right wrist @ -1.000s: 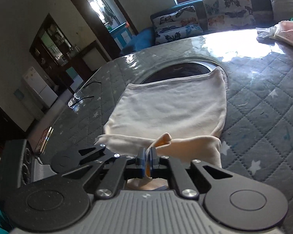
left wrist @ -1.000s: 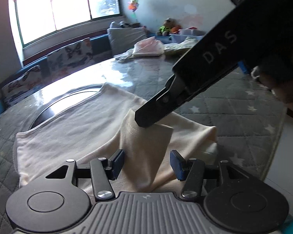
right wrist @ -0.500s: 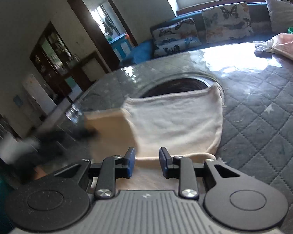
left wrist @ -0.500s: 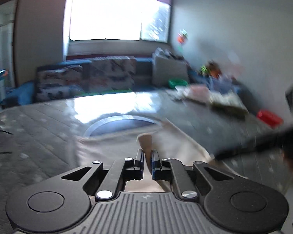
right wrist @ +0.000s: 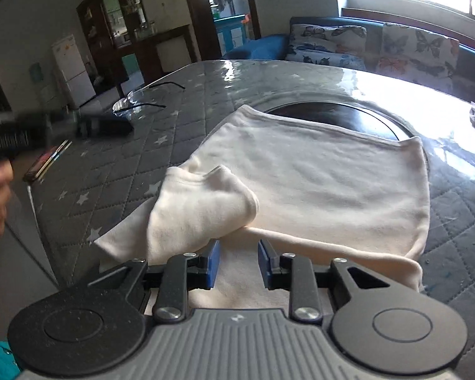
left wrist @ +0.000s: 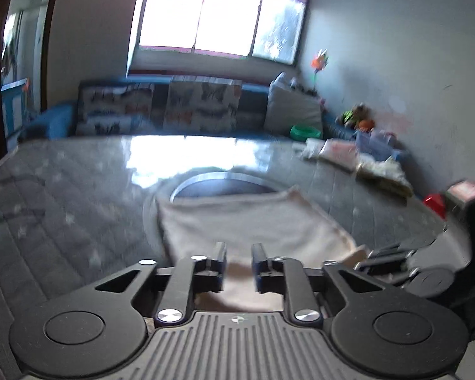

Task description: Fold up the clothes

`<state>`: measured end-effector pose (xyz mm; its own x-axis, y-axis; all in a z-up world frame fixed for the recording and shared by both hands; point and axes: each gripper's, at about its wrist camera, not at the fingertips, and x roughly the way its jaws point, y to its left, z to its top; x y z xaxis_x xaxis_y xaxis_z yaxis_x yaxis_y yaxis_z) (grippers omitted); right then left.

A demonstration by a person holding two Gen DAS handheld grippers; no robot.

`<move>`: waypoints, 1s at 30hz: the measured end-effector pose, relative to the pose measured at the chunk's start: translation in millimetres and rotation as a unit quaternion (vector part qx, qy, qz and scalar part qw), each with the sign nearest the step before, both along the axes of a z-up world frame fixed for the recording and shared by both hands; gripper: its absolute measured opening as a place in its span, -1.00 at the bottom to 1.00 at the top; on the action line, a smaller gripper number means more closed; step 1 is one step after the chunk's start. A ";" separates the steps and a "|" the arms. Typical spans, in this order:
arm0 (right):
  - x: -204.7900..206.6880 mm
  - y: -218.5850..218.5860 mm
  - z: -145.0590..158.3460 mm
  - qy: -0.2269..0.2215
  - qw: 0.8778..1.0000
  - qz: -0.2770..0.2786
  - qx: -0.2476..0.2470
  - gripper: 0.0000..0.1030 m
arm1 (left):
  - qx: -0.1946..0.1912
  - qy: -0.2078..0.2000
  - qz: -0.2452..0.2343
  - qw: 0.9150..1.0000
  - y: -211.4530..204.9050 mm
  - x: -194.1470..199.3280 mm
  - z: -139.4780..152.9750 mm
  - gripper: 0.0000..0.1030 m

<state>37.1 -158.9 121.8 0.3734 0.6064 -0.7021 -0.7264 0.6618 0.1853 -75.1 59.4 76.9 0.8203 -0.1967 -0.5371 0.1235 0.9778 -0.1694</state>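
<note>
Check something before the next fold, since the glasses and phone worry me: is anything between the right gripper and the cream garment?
Nothing visible. The right gripper hangs open directly over the cream garment. The glasses and phone lie off to its left on the quilted table, clear of the cloth.

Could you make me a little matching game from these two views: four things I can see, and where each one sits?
Things:
1. cream garment
2. eyeglasses
3. phone
4. green bowl

Places:
A. at the table's near left edge in the right view
B. on the sofa by the grey pillow
C. spread partly over the round inset
D. far left of the quilted cover

Pairs: 1-C, 2-D, 3-A, 4-B
</note>
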 end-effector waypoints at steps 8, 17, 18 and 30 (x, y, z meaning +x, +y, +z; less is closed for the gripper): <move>0.4 -1.3 -0.9 0.001 1.000 -0.004 -0.003 -0.39 | -0.003 0.074 0.052 0.996 5.7 27.7 -36.6 -0.03; -1.4 1.0 -3.3 0.000 1.000 0.003 -0.005 -0.34 | -0.006 0.094 0.066 0.993 -3.0 39.0 -55.5 -0.65; -2.2 1.3 -3.8 -0.002 1.000 0.003 -0.008 -0.32 | -0.008 0.090 0.068 0.994 -2.0 37.5 -53.4 -0.77; -7.9 12.4 -6.3 -0.021 0.999 0.019 -0.018 -0.29 | -0.034 -0.028 0.115 0.992 30.5 6.9 9.2 -0.86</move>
<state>29.3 -146.5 115.5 0.3791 0.5961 -0.7077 -0.7580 0.6388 0.1320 -68.2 89.9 86.1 0.8756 -0.0347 -0.4819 -0.0905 0.9680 -0.2342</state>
